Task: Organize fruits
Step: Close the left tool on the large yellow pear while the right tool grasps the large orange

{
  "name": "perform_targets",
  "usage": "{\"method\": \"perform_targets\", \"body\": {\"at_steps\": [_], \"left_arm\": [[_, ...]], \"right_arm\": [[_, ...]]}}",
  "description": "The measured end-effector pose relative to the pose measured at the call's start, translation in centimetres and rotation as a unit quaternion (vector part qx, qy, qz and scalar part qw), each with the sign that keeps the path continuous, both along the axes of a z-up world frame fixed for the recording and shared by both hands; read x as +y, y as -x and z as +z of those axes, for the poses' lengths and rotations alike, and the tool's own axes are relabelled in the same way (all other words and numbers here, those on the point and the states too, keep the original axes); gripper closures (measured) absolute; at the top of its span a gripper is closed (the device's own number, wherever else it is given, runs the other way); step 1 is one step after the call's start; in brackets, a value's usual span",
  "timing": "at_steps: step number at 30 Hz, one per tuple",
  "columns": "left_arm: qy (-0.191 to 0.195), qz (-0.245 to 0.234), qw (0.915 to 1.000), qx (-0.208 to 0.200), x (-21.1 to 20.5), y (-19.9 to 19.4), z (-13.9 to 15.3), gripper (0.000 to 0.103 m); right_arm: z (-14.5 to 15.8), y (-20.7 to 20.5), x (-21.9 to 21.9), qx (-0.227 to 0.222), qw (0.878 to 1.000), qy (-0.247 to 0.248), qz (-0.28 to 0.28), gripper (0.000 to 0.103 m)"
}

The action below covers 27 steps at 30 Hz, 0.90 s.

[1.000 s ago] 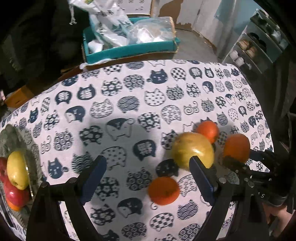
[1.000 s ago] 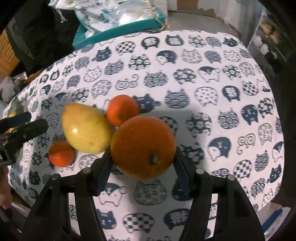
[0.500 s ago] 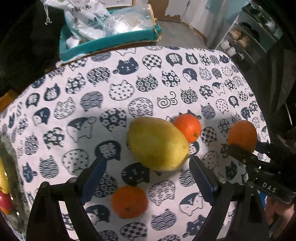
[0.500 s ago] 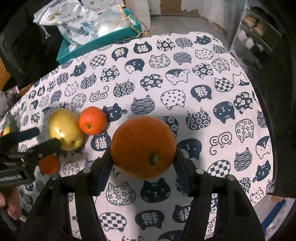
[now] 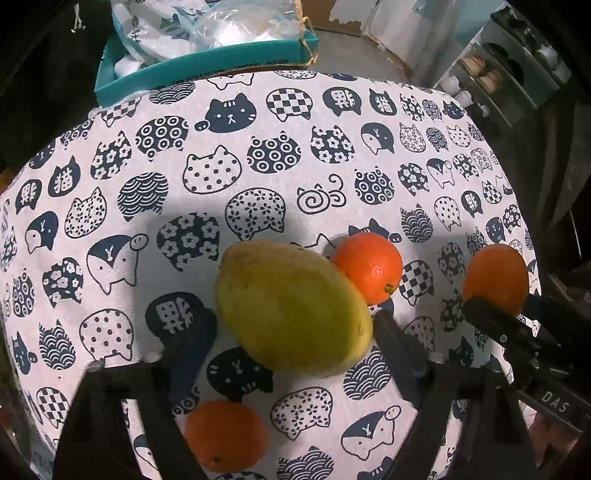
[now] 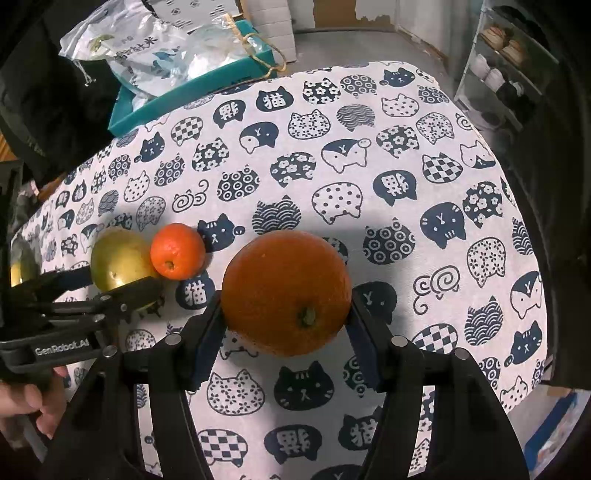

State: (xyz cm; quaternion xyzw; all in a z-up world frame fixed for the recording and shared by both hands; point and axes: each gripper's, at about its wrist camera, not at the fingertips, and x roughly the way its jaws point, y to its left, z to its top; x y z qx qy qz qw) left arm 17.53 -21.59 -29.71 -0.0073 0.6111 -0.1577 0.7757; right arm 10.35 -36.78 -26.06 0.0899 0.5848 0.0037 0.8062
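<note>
Left gripper point(image 5: 291, 332) points steeply down over the desk point(image 5: 258, 140), fingers closing around the mango point(image 5: 291, 306). The mango sits between them on the cat-print cloth; the right finger point(image 5: 397, 350) looks at or very near the skin, the left finger point(image 5: 192, 350) just beside it, can't tell if it touches.

Small orange point(image 5: 369, 266) touches the mango's far right side. Another small orange point(image 5: 225, 435) lies near, just below the mango, between the left gripper's arms, apart from the mango.

Right gripper point(image 6: 286, 328) pinches the big orange point(image 6: 286, 291), both fingers pressed on its sides, stem end facing the camera. It is held above the cloth, right of the other fruit. In the left wrist view the same big orange point(image 5: 495, 277) shows at the right edge in the right gripper's point(image 5: 513, 314) fingers.

From the right wrist view: mango point(image 6: 118, 262) and small orange point(image 6: 177, 251) sit left, touching, with the left gripper point(image 6: 107, 291) over the mango. A hand point(image 6: 33, 402) grips its handle at the bottom left.

Teal box point(image 5: 207, 62) with plastic bags point(image 5: 207, 26) stands beyond the desk's far edge. Shelf point(image 6: 506, 62) with cups at far right.
</note>
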Motion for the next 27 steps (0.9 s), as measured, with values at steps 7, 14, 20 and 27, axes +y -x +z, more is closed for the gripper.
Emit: {"method": "perform_targets", "body": {"at_steps": [7,14,20,27], "left_arm": [[-0.024,-0.008,0.9994,-0.025,-0.3,0.6,0.3,0.025],[-0.015,0.000,0.9991,-0.039,1.1,1.1,2.0,0.025],[-0.007,0.013,0.9982,-0.058,2.8,1.9,4.3,0.025],[-0.009,0.020,0.9956,-0.091,4.3,3.3,7.5,0.025]], "right_arm": [[0.3,0.0,0.0,-0.005,1.000,0.011,-0.001,0.040],[1.5,-0.2,0.7,-0.019,0.999,0.024,0.008,0.040],[3.2,-0.1,1.4,-0.040,0.999,0.028,0.016,0.040],[5.3,0.3,2.5,-0.062,0.997,0.027,0.029,0.040]]}}
